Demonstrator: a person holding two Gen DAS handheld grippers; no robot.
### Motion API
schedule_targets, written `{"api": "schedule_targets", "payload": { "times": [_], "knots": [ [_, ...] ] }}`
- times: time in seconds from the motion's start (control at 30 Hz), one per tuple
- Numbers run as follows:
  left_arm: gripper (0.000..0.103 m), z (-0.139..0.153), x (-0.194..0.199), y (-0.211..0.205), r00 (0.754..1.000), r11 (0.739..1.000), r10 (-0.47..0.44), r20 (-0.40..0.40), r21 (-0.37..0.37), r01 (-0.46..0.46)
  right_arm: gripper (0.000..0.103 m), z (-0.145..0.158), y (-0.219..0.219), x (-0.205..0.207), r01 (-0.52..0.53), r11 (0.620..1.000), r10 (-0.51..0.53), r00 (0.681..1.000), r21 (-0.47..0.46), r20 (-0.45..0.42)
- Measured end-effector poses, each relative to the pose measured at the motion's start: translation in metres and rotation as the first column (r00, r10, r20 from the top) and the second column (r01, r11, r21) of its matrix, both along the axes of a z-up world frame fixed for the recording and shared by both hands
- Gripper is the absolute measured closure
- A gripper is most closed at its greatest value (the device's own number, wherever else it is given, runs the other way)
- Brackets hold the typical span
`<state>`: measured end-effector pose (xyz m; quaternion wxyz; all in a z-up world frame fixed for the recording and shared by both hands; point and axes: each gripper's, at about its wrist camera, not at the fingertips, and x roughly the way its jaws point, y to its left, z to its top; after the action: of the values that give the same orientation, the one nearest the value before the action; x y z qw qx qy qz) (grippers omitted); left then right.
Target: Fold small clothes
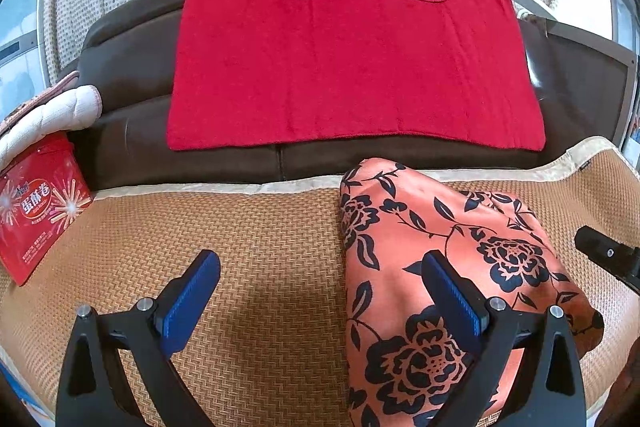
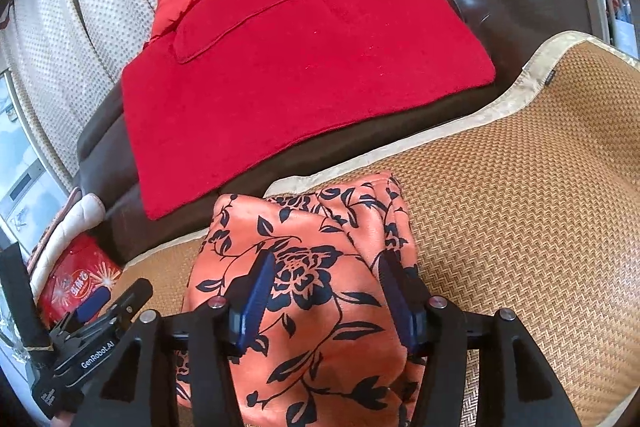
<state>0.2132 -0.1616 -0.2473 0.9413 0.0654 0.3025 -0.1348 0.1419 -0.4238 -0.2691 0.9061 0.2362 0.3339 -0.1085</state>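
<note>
A: Where does the orange satin garment with black flowers [image 2: 304, 291] lie?

B: Folded into a bundle on the woven straw mat with a pale cloth border [image 2: 520, 187], near its back edge, just in front of the dark brown leather sofa [image 1: 132, 67].

A: And the right gripper [image 2: 324, 291]?

B: It sits over the bundle with its blue pads parted, one on each side of a fold; neither pad presses the cloth.

A: The left gripper [image 1: 320, 291]?

B: Spread wide. Its left finger is over bare mat, its right over the garment's left part, pinching nothing.

A: Anything else?

B: A red plush blanket [image 1: 352, 67] is draped over the sofa, and a red printed box [image 1: 36, 211] stands at the mat's left end.
</note>
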Motion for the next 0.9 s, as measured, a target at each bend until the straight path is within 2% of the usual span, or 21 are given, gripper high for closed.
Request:
{"api": "schedule_targets", "payload": {
  "times": [0.3, 0.37, 0.43, 0.5, 0.53, 0.6, 0.67, 0.77, 0.9],
  "knots": [
    [0.003, -0.004, 0.0, -0.004, 1.0, 1.0, -0.013, -0.013, 0.01, 0.013, 0.046, 0.0, -0.005, -0.003, 0.01, 1.0, -0.01, 1.0, 0.007, 0.0],
    [0.003, -0.009, 0.003, -0.007, 0.999, 0.999, -0.024, -0.035, 0.025, 0.025, 0.045, -0.003, -0.008, -0.004, 0.017, 1.0, -0.017, 1.0, 0.009, -0.015],
    [0.003, -0.019, 0.011, -0.01, 0.993, 0.998, -0.054, -0.105, 0.024, 0.057, 0.043, -0.007, -0.013, -0.004, 0.027, 0.999, -0.026, 0.999, 0.022, -0.032],
    [0.003, -0.034, 0.024, -0.012, 0.971, 0.996, -0.091, -0.221, -0.002, 0.093, 0.04, -0.015, -0.026, -0.006, 0.054, 0.997, -0.052, 0.998, 0.058, -0.046],
    [0.003, -0.04, 0.028, -0.011, 0.962, 0.996, -0.093, -0.257, -0.01, 0.094, 0.036, -0.018, -0.031, -0.007, 0.066, 0.995, -0.063, 0.997, 0.076, -0.048],
    [0.003, -0.047, 0.036, -0.01, 0.947, 0.995, -0.099, -0.306, -0.033, 0.094, 0.036, -0.026, -0.052, -0.008, 0.102, 0.982, -0.096, 0.994, 0.157, -0.046],
    [0.003, -0.046, 0.041, -0.007, 0.938, 0.994, -0.105, -0.329, -0.061, 0.089, 0.036, -0.033, -0.069, -0.011, 0.127, 0.967, -0.121, 0.992, 0.223, -0.041],
    [0.003, -0.044, 0.043, -0.007, 0.94, 0.993, -0.114, -0.32, -0.059, 0.1, 0.035, -0.044, -0.085, -0.012, 0.145, 0.941, -0.14, 0.989, 0.307, -0.038],
    [0.003, -0.043, 0.047, -0.006, 0.936, 0.991, -0.128, -0.327, -0.079, 0.108, 0.035, -0.052, -0.089, -0.009, 0.118, 0.917, -0.118, 0.993, 0.381, -0.025]
  ]
}}
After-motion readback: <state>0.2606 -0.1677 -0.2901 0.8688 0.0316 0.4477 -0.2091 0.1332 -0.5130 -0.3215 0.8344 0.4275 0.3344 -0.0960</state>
